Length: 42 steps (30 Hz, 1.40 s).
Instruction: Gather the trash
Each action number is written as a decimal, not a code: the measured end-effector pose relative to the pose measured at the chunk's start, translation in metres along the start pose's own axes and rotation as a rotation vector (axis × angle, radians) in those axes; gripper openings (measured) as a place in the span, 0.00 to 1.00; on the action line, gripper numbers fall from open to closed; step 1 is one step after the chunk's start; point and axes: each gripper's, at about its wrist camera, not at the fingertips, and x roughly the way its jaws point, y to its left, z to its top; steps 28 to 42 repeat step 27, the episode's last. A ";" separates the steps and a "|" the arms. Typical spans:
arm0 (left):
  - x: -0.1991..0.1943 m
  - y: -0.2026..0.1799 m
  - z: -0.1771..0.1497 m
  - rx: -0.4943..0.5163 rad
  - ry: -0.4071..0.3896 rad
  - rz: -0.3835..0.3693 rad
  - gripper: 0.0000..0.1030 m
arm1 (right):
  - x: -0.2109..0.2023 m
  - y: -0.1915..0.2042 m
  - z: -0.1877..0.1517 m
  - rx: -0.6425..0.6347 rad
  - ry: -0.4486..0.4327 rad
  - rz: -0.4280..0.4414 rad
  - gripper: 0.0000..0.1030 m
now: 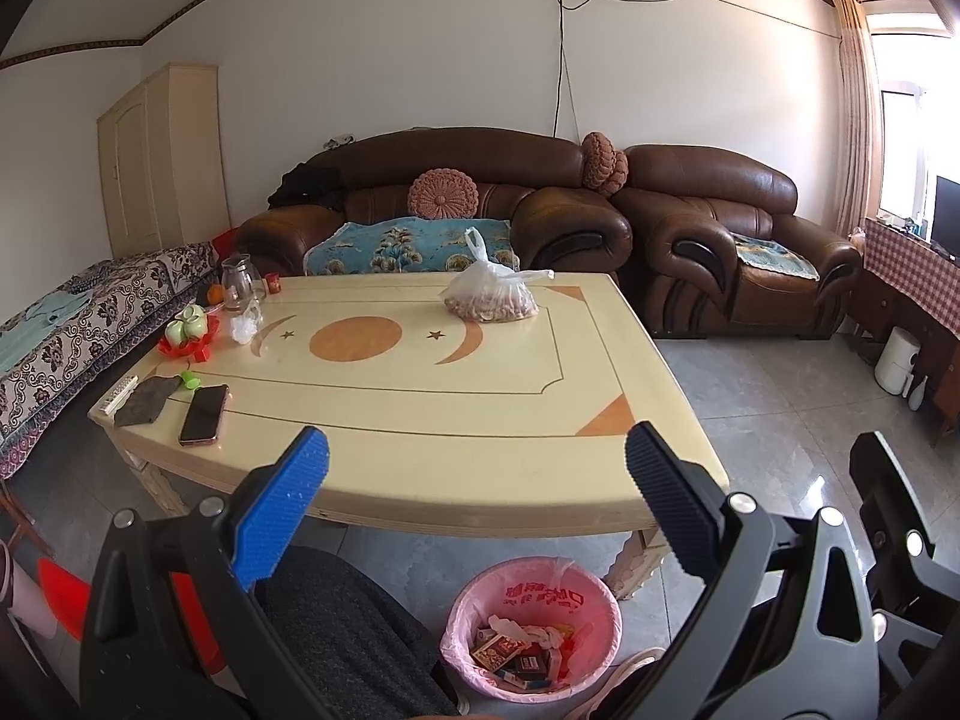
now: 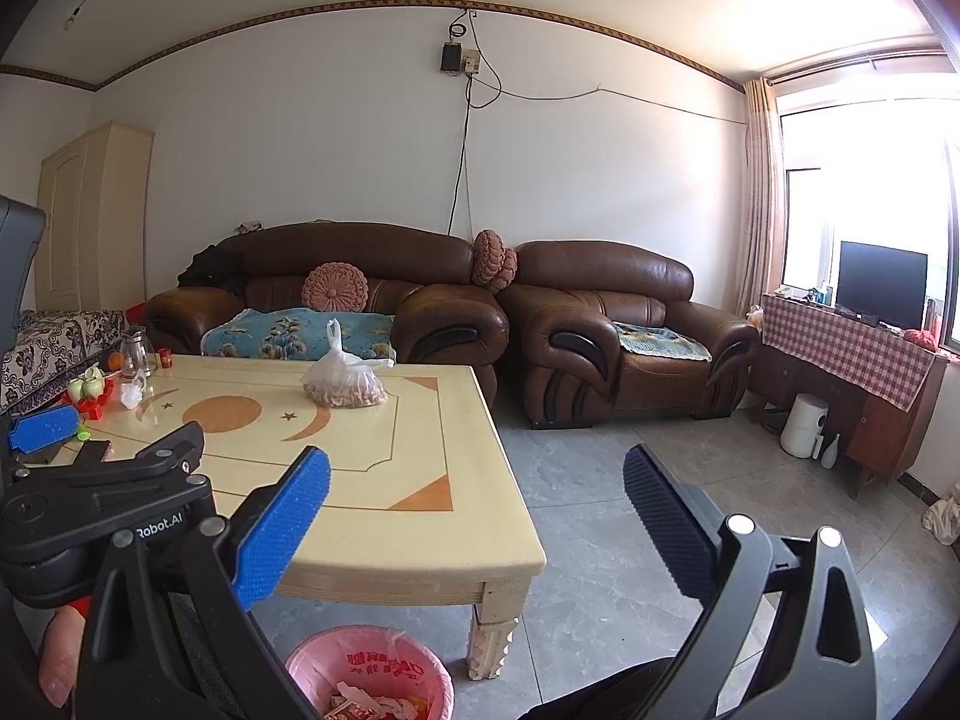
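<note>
A pink-lined trash bin (image 1: 531, 636) stands on the floor in front of the cream coffee table (image 1: 420, 420), with cartons and crumpled paper inside; it also shows in the right wrist view (image 2: 369, 675). My left gripper (image 1: 477, 474) is open and empty, held above the table's near edge and the bin. My right gripper (image 2: 477, 489) is open and empty, to the right of the left one, over the table's corner. A clear plastic bag of nuts (image 1: 492, 297) lies at the table's far side.
On the table's left end lie a phone (image 1: 204, 414), a dark cloth (image 1: 147, 399), a remote, a red tray with green cups (image 1: 186, 336), and a glass jug (image 1: 237, 282). Brown sofas (image 1: 540, 216) stand behind. A white appliance (image 2: 804, 426) stands by the checkered sideboard on the right.
</note>
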 end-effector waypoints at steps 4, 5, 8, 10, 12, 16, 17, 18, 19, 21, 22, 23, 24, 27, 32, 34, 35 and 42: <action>0.000 0.002 0.001 -0.004 0.005 -0.006 0.94 | 0.000 0.001 0.001 0.000 0.001 0.001 0.93; 0.001 0.003 0.001 -0.006 0.007 -0.009 0.94 | 0.000 0.001 0.001 -0.001 0.000 0.002 0.93; 0.000 0.005 0.001 -0.010 0.010 -0.012 0.94 | 0.000 0.000 0.002 -0.004 -0.002 0.002 0.93; 0.000 0.006 0.001 -0.010 0.011 -0.011 0.94 | 0.000 0.000 0.002 -0.008 -0.003 0.001 0.93; 0.001 0.007 0.001 -0.011 0.015 -0.019 0.94 | 0.001 0.000 0.002 -0.010 -0.004 0.002 0.93; 0.001 0.008 0.002 -0.010 0.017 -0.022 0.94 | 0.000 0.000 0.003 -0.010 -0.004 0.004 0.93; 0.002 0.007 0.002 -0.010 0.016 -0.020 0.94 | 0.001 0.000 0.003 -0.009 -0.004 0.005 0.93; 0.002 0.008 0.002 -0.009 0.018 -0.019 0.94 | 0.001 -0.001 0.003 -0.009 -0.004 0.006 0.93; 0.002 0.007 0.002 -0.010 0.021 -0.021 0.94 | 0.001 -0.001 0.003 -0.009 -0.004 0.005 0.93; 0.004 0.009 0.002 -0.009 0.027 -0.024 0.94 | 0.001 -0.001 0.003 -0.010 -0.004 0.005 0.93; 0.005 0.010 0.002 -0.010 0.029 -0.024 0.94 | 0.001 -0.002 0.003 -0.011 -0.004 0.004 0.93; 0.006 0.011 0.002 -0.010 0.030 -0.024 0.94 | 0.001 -0.001 0.003 -0.011 -0.005 0.004 0.93; 0.006 0.011 0.002 -0.008 0.029 -0.025 0.94 | 0.001 -0.001 0.003 -0.010 -0.005 0.005 0.93; 0.005 0.011 0.001 -0.011 0.029 -0.023 0.94 | 0.001 -0.002 0.003 -0.010 -0.005 0.004 0.93; 0.005 0.011 0.001 -0.011 0.029 -0.023 0.94 | 0.001 -0.002 0.003 -0.010 -0.005 0.004 0.93; 0.005 0.011 0.001 -0.011 0.029 -0.023 0.94 | 0.001 -0.002 0.003 -0.010 -0.005 0.004 0.93; 0.005 0.011 0.001 -0.011 0.029 -0.023 0.94 | 0.001 -0.002 0.003 -0.010 -0.005 0.004 0.93; 0.005 0.011 0.001 -0.011 0.029 -0.023 0.94 | 0.001 -0.002 0.003 -0.010 -0.005 0.004 0.93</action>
